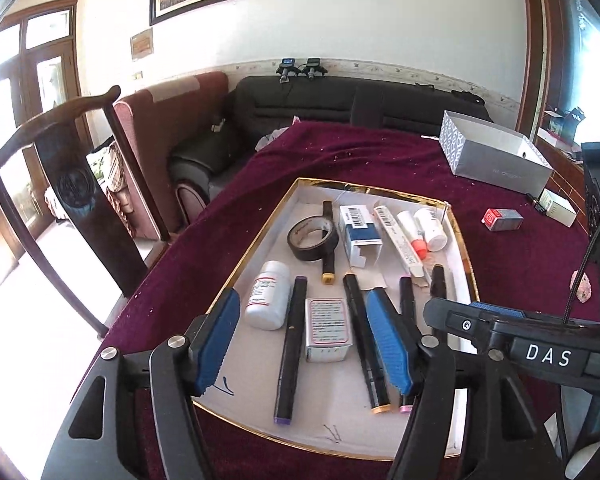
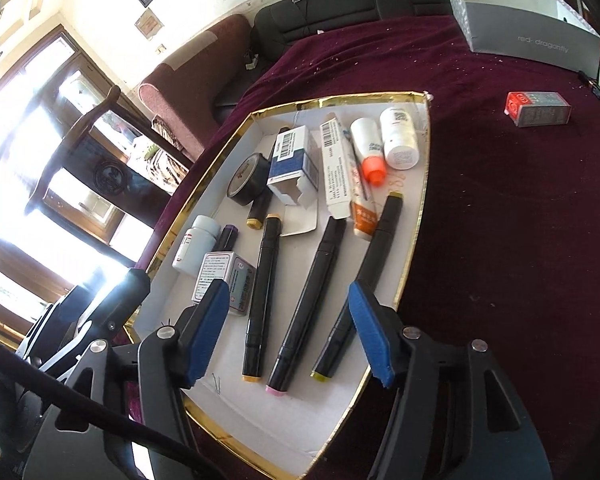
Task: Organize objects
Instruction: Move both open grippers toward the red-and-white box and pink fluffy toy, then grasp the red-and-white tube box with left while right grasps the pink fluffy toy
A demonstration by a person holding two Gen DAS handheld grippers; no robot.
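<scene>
A: What could go wrong from here?

B: The markers (image 2: pixel 296 312) are laid close together in the tray (image 2: pixel 416 216), so a neighbour could be nudged or caught along with the one aimed at if a descent is made off-centre. The tin (image 1: pixel 328 330) and the bottle (image 1: pixel 268 294) lie just beside them and could be shoved too.

A: How are the grippers set?

B: The left hand-held gripper (image 1: pixel 304 344) is seen roughly half open with nothing gripped; the tin and two markers are framed between its pads, below them and untouched. The right hand-held gripper (image 2: pixel 288 332) is likewise half open and empty, with three markers seen in its gap.

A: And anything outside the tray?

B: A red box (image 2: pixel 538 109) is left on the surface (image 2: pixel 500 240), well apart from both grippers; a long reach would be needed.
</scene>
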